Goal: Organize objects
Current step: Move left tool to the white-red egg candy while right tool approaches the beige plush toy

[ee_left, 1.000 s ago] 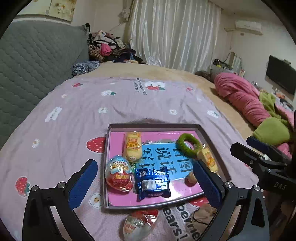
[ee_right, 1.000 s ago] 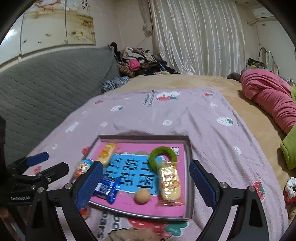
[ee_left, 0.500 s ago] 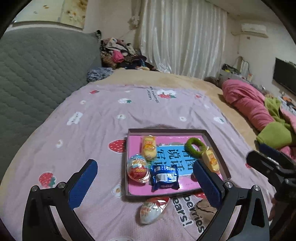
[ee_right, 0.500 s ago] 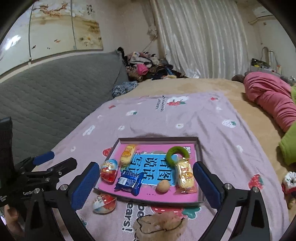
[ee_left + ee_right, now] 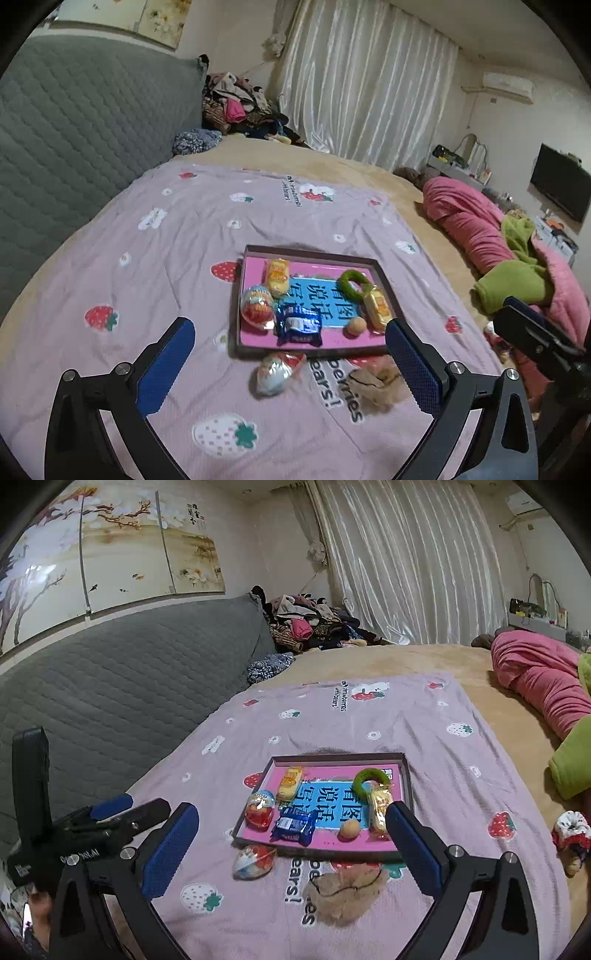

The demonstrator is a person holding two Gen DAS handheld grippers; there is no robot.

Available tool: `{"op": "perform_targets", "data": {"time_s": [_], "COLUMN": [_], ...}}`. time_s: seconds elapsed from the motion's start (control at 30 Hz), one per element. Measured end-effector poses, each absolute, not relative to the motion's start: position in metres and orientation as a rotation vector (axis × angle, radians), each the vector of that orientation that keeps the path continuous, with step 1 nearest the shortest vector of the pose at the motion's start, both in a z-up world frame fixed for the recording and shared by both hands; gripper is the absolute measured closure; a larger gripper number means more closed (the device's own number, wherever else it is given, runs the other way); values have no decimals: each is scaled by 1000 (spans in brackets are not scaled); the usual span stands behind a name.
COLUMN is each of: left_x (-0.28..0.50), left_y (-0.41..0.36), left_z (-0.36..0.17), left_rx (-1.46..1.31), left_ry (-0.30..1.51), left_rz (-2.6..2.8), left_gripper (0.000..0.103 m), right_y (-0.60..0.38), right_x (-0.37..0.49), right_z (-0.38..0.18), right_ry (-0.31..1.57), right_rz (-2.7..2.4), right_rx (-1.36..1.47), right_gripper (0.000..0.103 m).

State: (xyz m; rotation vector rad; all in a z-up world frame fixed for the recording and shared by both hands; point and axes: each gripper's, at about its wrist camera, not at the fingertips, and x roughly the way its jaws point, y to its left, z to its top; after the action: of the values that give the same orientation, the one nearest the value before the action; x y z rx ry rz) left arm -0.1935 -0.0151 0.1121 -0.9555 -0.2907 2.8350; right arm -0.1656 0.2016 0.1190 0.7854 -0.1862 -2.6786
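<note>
Both claws hang over a bed covered with a lilac strawberry-print blanket. The left claw is spread wide, gripping nothing; the right claw is likewise wide open and empty. Ahead of both, beyond the fingertips, lies a shallow tray holding two yellow snack packs, a chocolate egg, a blue biscuit packet, a green ring and a small round ball. Between the claws and the tray, on the blanket, lie a foil-wrapped egg and a tan fuzzy scrunchie.
</note>
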Motion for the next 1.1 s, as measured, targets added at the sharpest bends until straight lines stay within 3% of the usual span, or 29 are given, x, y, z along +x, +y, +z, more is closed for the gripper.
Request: {"op": "perform_targets", "data": {"time_s": [0.27,0.5,0.83,1.1], "left_x": [-153,-127,-93,-84], "left_y": [-22,-24,-24,-20], "left_z": [124,125,118,97], "left_rx": [-945,-963,-969,-1017], "left_ry": [-248,-203,-133,-98], "left_rz": [2936,2963,2938,2923], "left_gripper": [0,0,0,0], "right_y": [196,185,200,194], "right_x": [-118,-86,-66,-51], "right_z": [131,135,131,130], "right_ry": [-169,-38,-220,-98], "right_rz": [-2715,-2819,-2772,-2839], "right_rx": [712,713,777,748], "right_gripper": [1,1,1,1]}}
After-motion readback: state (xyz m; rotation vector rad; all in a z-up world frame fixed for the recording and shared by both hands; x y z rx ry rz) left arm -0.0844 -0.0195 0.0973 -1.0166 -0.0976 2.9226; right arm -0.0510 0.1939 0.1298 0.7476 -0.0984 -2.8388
